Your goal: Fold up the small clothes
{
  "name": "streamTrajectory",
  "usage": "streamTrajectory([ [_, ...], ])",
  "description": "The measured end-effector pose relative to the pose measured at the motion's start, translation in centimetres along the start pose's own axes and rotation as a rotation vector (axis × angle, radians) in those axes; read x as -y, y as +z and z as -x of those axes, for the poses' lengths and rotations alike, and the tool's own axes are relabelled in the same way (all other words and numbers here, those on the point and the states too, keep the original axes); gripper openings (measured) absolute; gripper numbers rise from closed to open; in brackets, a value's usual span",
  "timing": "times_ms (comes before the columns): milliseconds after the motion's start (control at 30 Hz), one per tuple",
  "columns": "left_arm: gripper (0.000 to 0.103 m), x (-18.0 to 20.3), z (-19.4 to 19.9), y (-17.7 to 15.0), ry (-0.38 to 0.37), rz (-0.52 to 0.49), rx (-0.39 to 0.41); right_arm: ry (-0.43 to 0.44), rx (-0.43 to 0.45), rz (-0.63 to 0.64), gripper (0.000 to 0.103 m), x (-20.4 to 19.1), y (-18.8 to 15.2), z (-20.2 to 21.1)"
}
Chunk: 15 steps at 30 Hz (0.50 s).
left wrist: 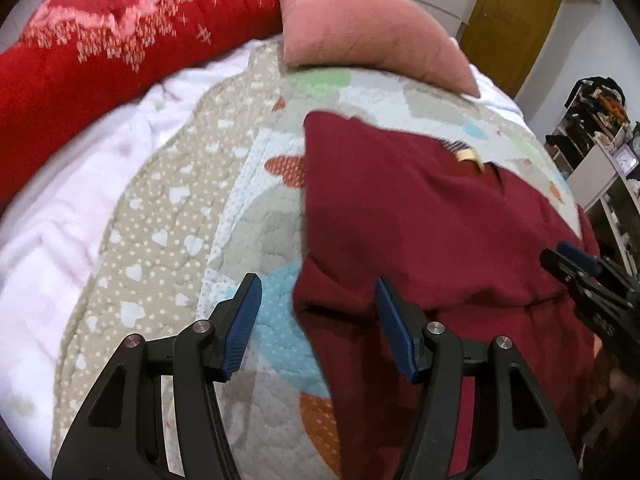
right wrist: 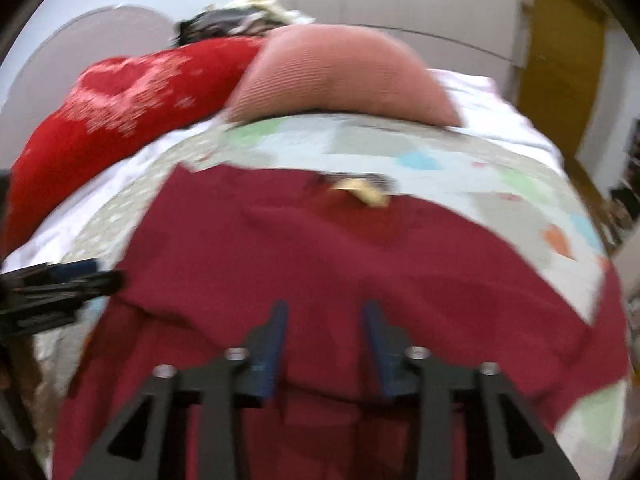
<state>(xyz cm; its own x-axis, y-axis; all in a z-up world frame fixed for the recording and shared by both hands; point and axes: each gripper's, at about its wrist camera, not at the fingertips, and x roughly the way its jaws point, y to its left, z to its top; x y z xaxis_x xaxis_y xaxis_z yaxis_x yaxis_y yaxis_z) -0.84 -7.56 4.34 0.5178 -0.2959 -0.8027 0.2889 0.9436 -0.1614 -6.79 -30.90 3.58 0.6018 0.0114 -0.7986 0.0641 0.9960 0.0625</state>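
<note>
Beneath both open jaws, maroon garment [right wrist: 320, 248]

Bed [left wrist: 80, 208] with patterned quilt [left wrist: 168, 208], maroon garment [left wrist: 420, 220], pink pillow [left wrist: 360, 28], red blanket [left wrist: 100, 52].

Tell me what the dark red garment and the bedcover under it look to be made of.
Dark red garment: looks like soft matte knit cotton, with limp folds and no sheen. Bedcover: seemingly quilted cotton, with stitched puffy lines and a printed pattern of hearts and dots.
</note>
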Motion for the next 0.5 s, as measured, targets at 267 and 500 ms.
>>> streamTrajectory([
  [267,0.059,4.4,0.6,0.1,-0.076,-0.052,0.004,-0.056,-0.086,-0.200,0.044,8.0,-2.7,-0.7],
  [500,0.059,7.6,-0.6,-0.6,-0.094,-0.124,-0.021,-0.254,0.016,-0.376,0.059,16.9,-0.8,3.4],
])
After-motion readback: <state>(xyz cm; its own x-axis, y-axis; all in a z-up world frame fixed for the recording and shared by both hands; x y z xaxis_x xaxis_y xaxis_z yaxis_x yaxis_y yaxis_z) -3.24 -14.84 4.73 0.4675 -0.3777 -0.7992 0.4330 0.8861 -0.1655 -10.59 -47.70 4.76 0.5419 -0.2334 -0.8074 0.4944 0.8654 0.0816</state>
